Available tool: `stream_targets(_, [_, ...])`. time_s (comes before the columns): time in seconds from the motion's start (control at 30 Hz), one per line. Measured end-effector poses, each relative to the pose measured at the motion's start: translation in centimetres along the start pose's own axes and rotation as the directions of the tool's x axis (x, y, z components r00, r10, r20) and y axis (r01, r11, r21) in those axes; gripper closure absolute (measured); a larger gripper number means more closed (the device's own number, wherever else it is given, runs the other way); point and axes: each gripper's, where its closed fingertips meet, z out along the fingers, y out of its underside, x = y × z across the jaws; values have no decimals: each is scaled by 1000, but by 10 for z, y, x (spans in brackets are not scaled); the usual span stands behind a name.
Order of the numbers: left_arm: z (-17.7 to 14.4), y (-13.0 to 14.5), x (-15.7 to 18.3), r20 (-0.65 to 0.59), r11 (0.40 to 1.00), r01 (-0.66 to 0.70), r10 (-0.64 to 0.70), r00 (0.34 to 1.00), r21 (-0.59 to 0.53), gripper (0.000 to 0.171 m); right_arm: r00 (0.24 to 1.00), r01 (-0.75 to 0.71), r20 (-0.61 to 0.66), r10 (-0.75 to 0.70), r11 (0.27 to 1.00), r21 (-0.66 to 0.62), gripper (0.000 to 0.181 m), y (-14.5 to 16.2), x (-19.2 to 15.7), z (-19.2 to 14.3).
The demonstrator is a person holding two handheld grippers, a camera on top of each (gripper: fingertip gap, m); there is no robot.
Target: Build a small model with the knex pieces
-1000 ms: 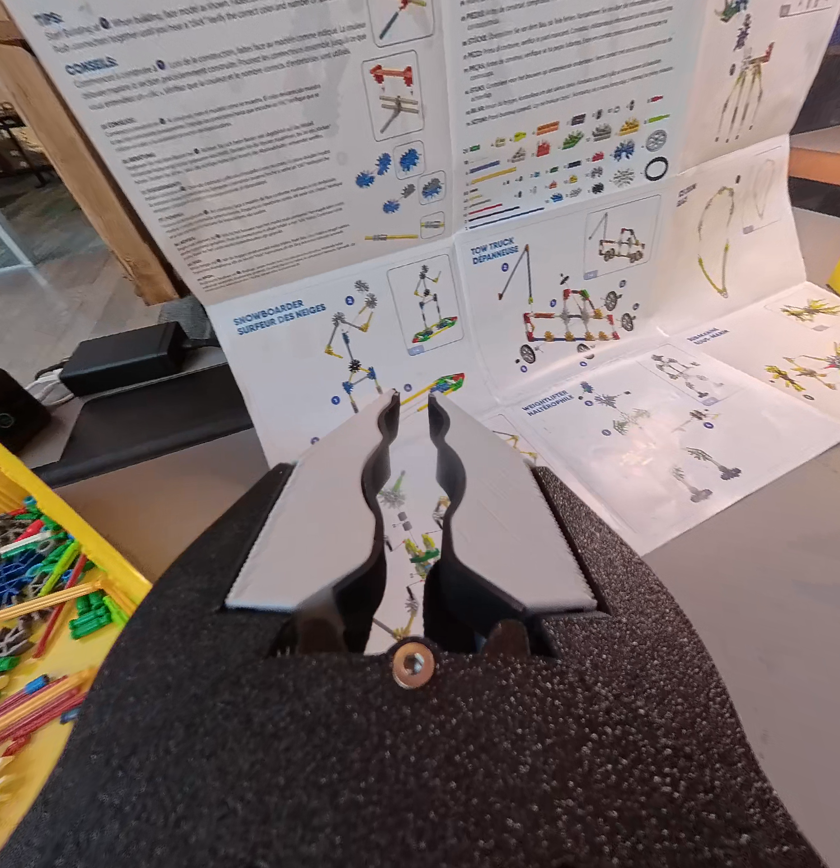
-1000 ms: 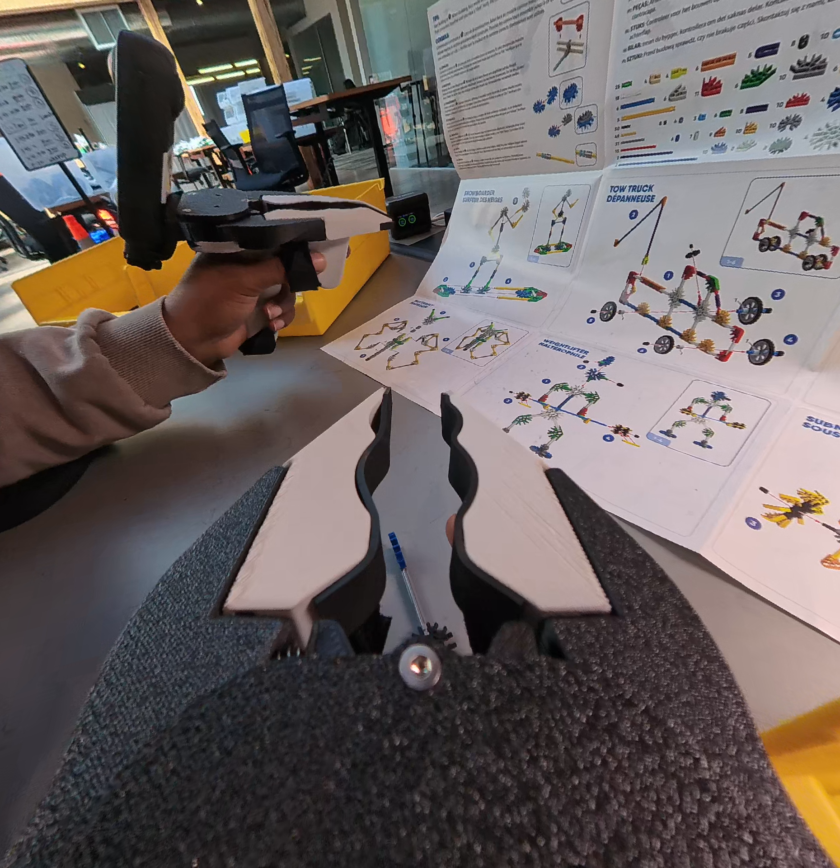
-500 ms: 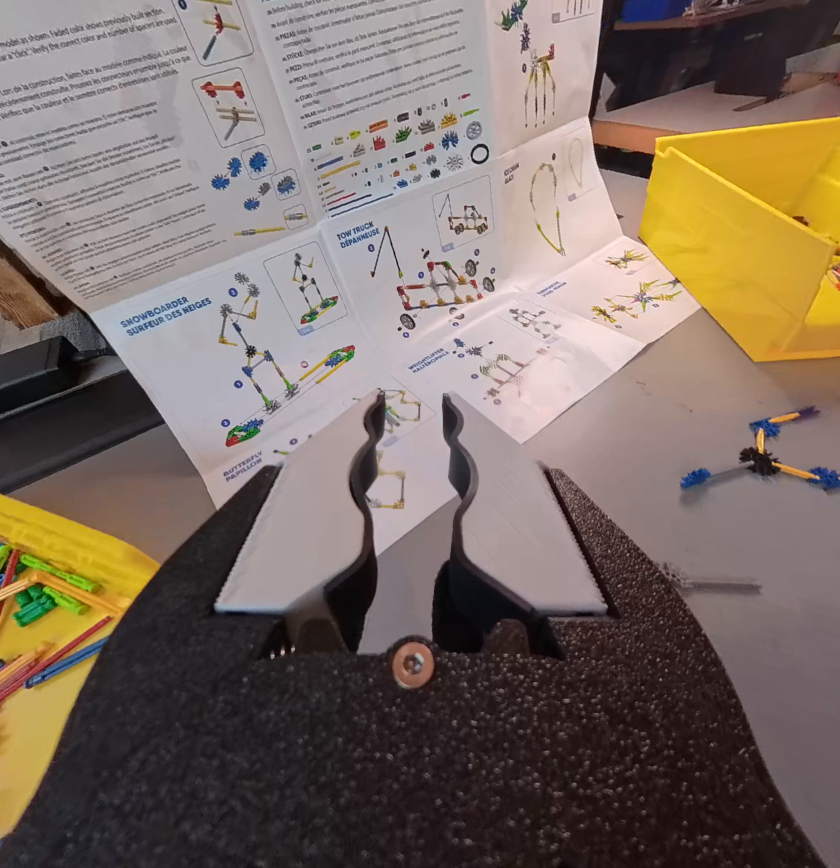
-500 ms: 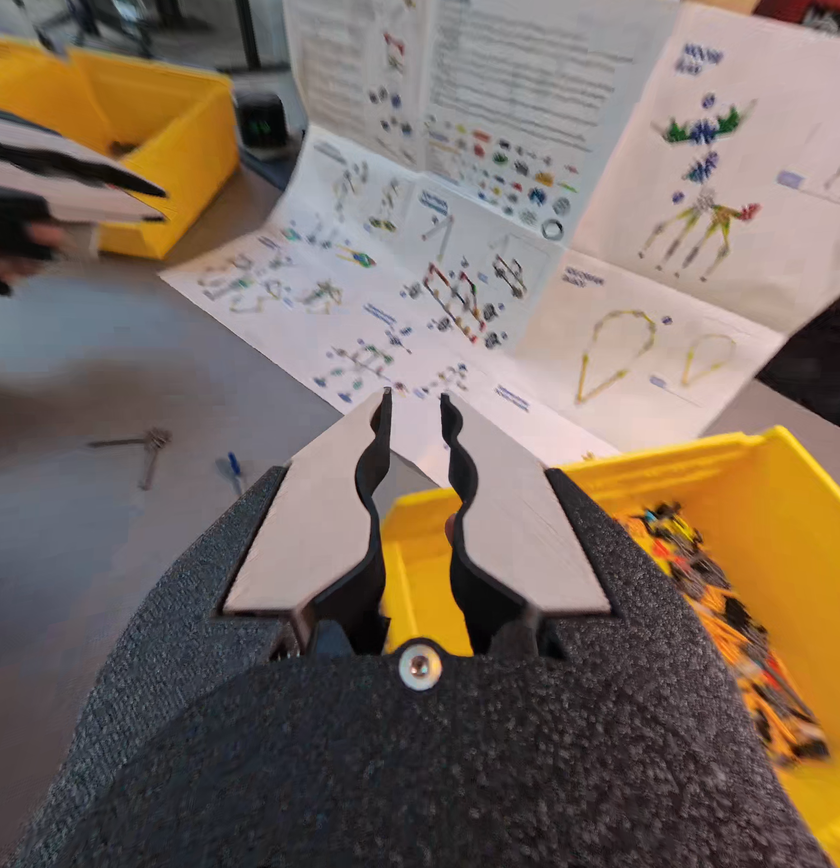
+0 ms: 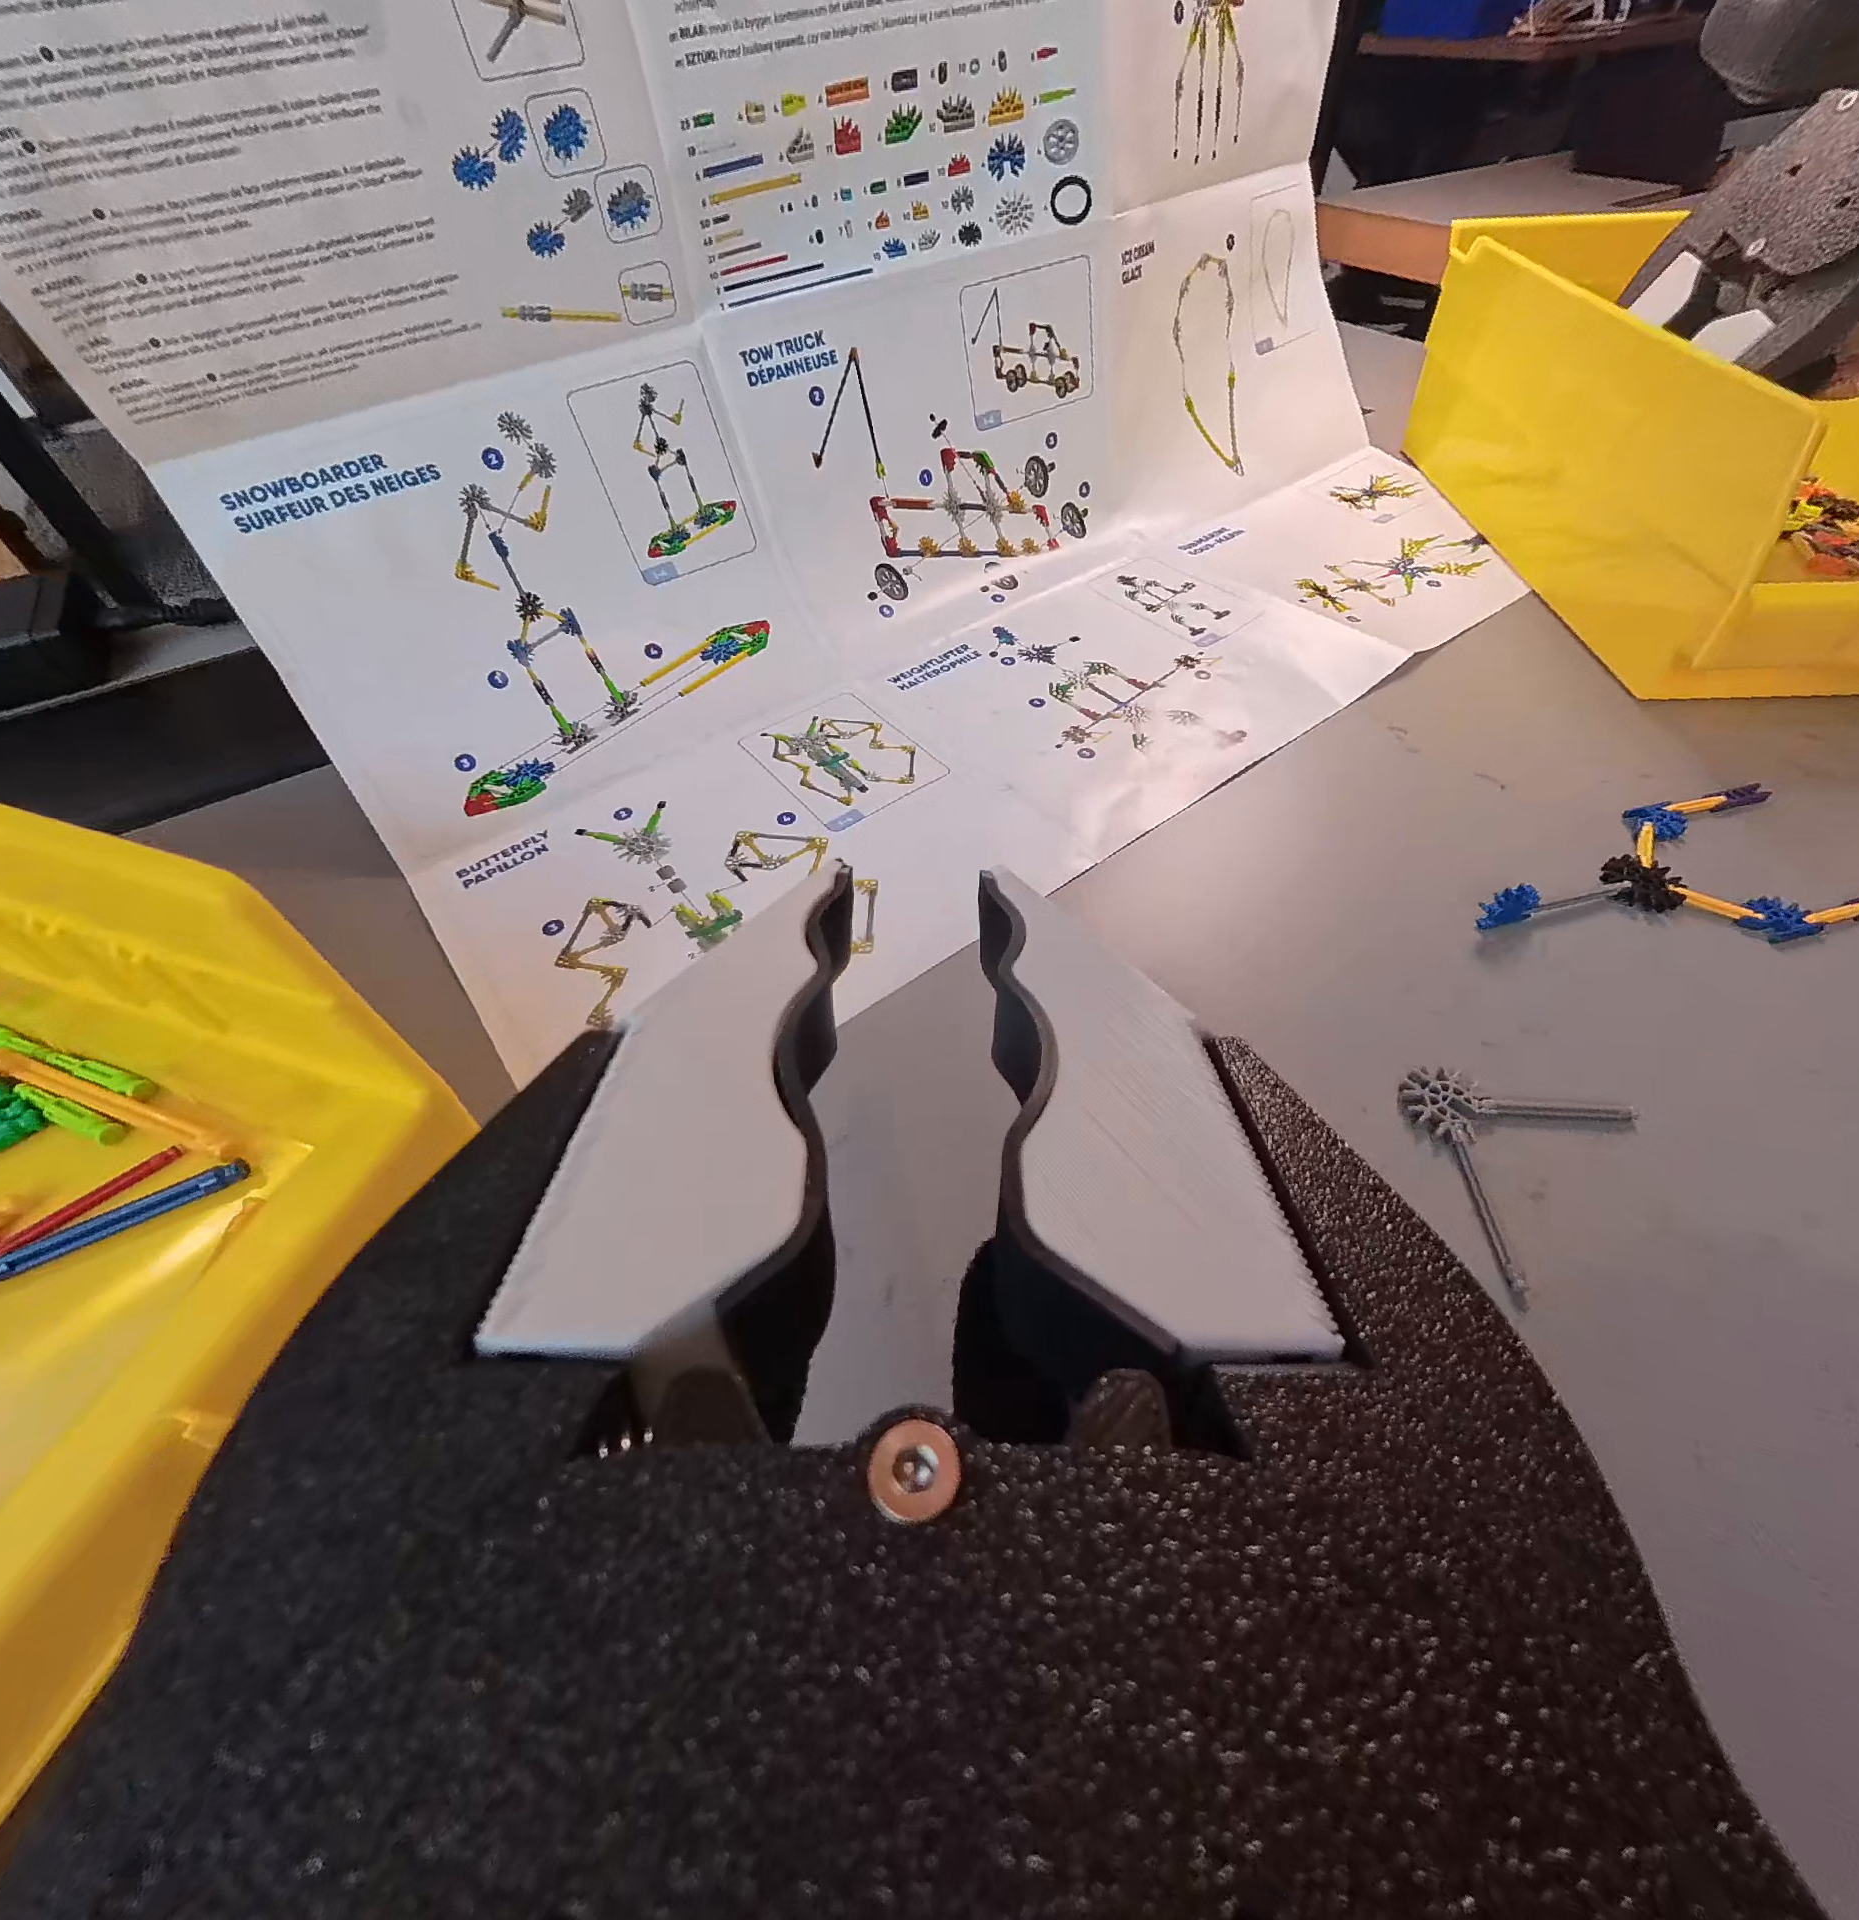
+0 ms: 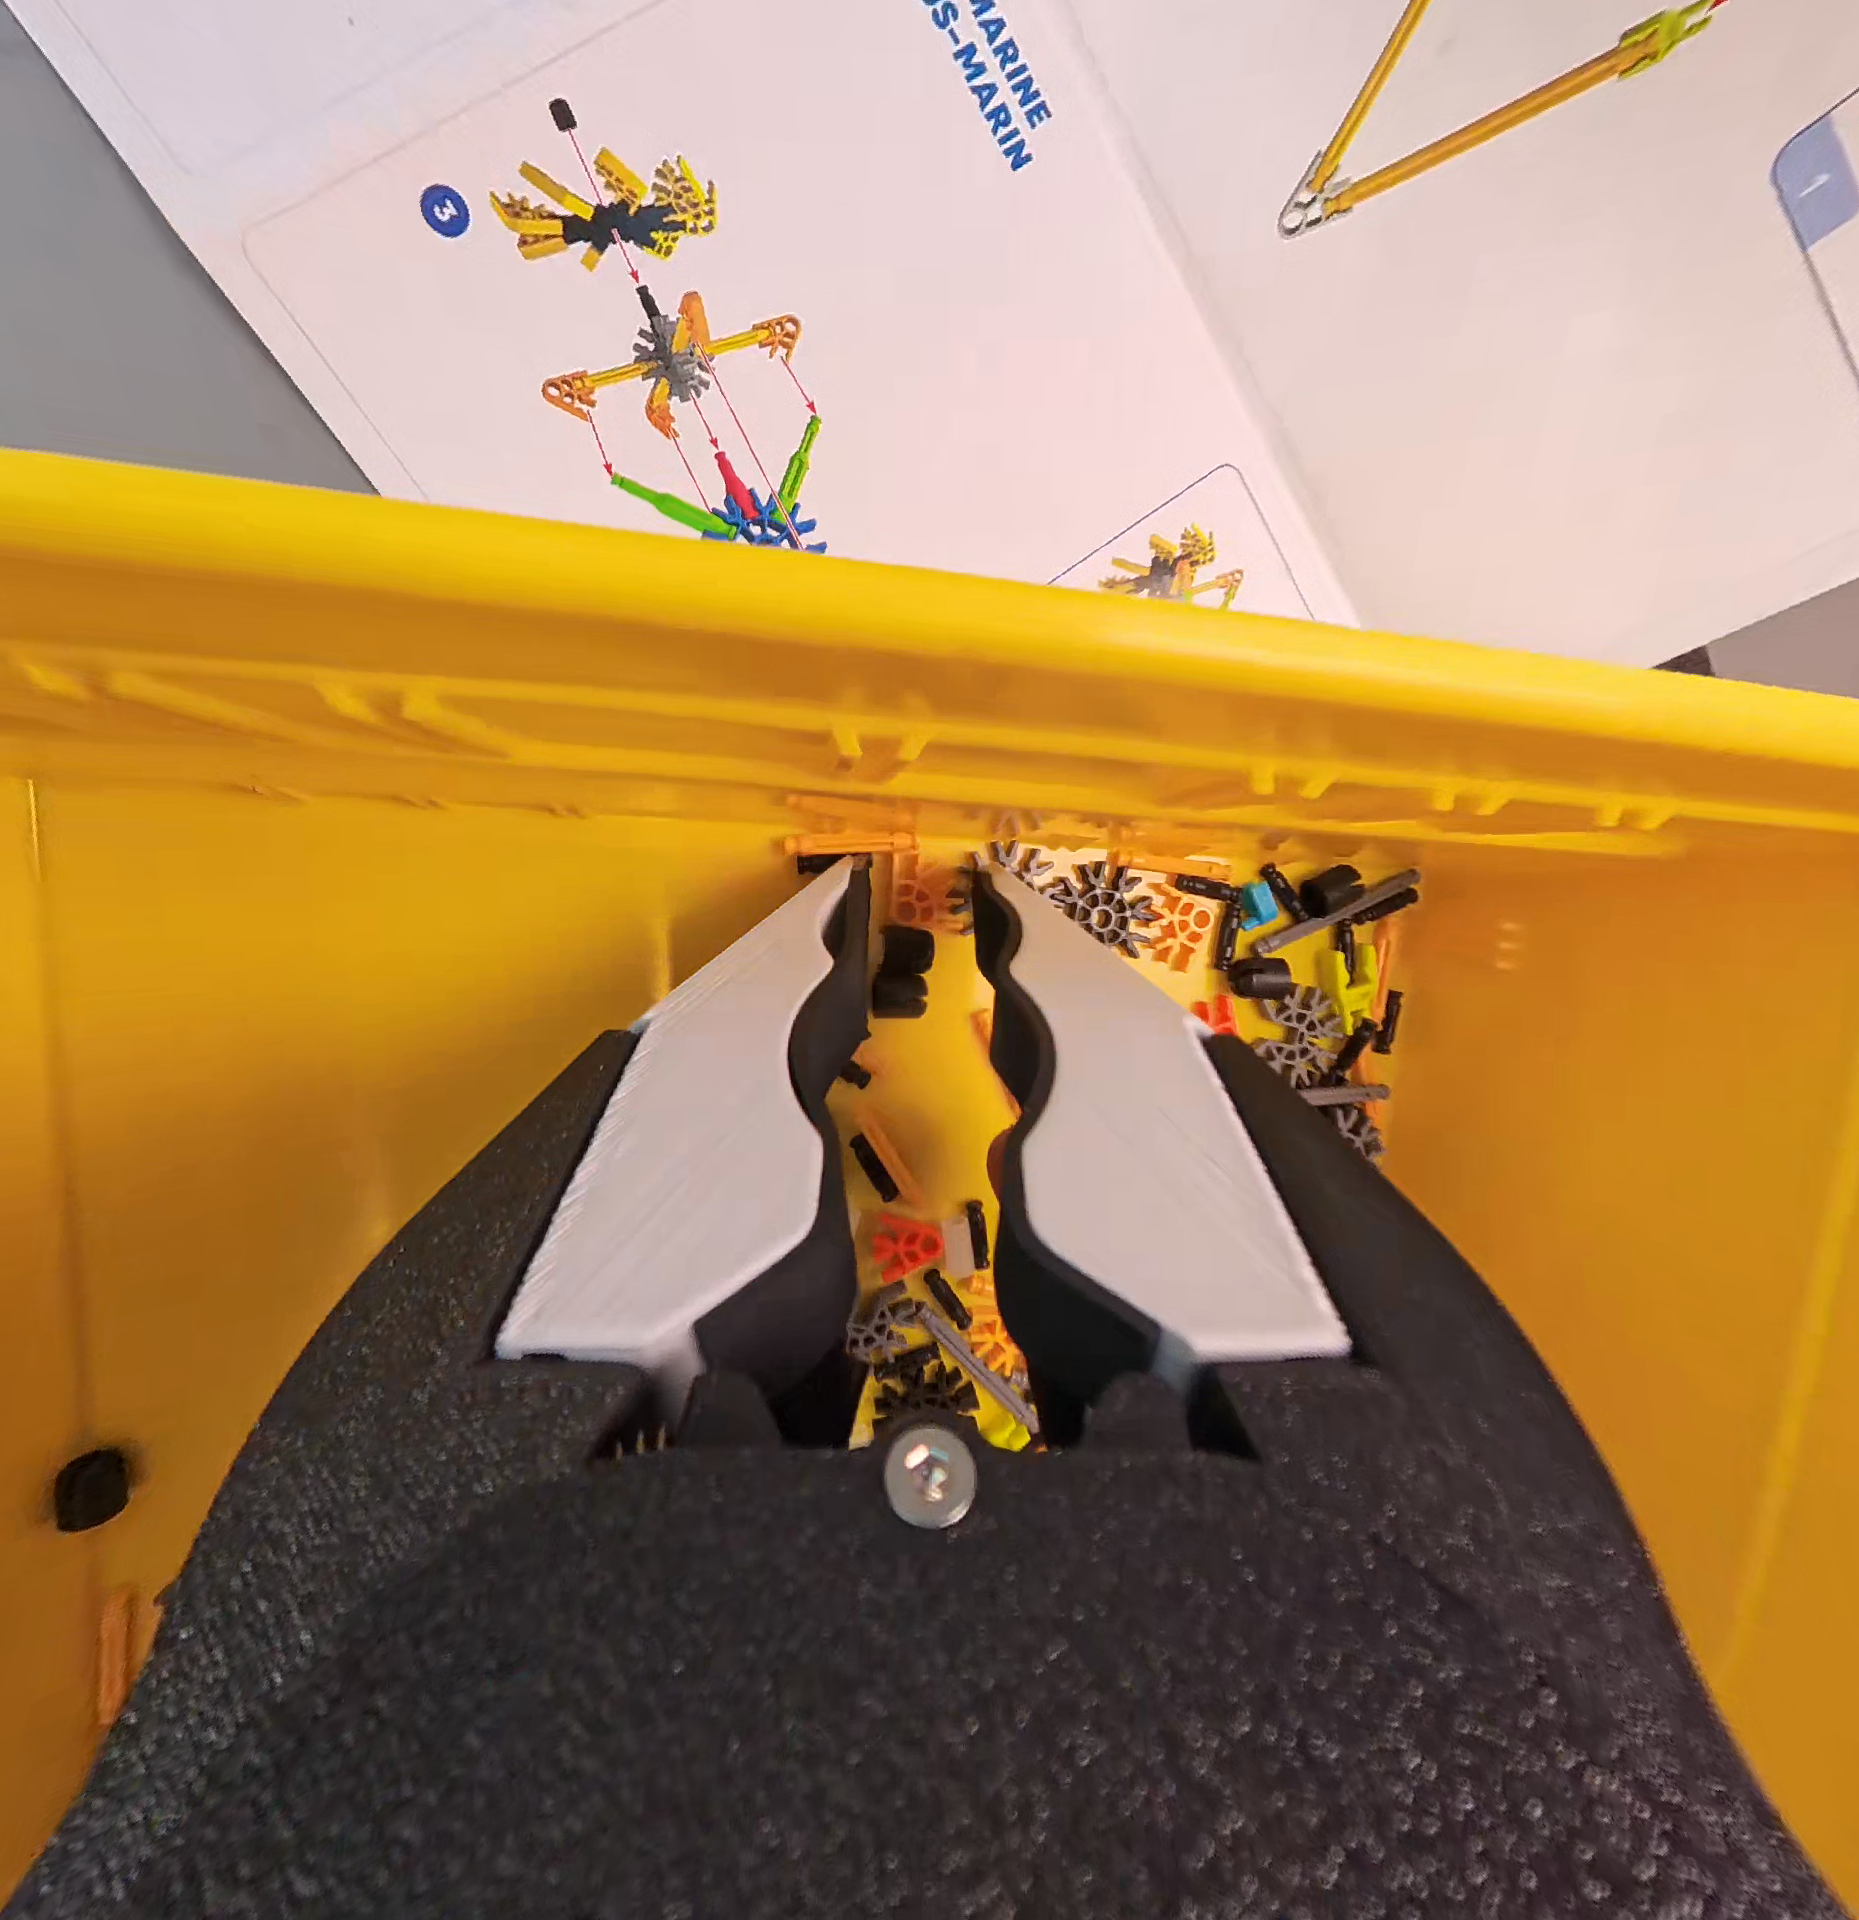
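My left gripper (image 5: 912, 894) is open and empty, held over the grey table near the front edge of a large folded instruction sheet (image 5: 759, 582). My right gripper (image 6: 912, 878) is open and empty, pointing down into a yellow bin (image 6: 904, 686) over a pile of small connectors (image 6: 1122, 914) and short rods. The right gripper also shows in the left wrist view (image 5: 1714, 301), above that same yellow bin (image 5: 1590, 499). A grey connector with two grey rods (image 5: 1465, 1127) lies on the table to the right of my left gripper. A partly built piece with a black hub, yellow rods and blue connectors (image 5: 1673, 883) lies farther right.
A second yellow bin (image 5: 177, 1039) with green, red and blue rods (image 5: 94, 1216) stands at the left. The instruction sheet (image 6: 1008, 291) lies just beyond the right bin's rim. Black equipment (image 5: 52, 644) sits behind the sheet at the left. The grippers' ends are close to 45 cm from one another.
My right gripper swung from the table and sheet over to the yellow bin and dipped into it. My left gripper turned right and drew back, bringing the table pieces into view.
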Motion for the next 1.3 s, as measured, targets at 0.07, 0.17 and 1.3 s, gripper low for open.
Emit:
stream_targets(0.07, [1,6,-3,-2,1000,14,-14,1000,-12,147,1000,-1,6,1,1000,-9,170,2,1,2])
stream_targets(0.17, [5,12,-4,-16,999,46,-46,999,-26,147,1000,7,19,-7,999,-32,171,6,-3,-1])
stream_targets(1.3, [7,32,35,-149,984,-156,142,979,-87,144,770,-29,625,-127,972,233,179,-200,-317,-2])
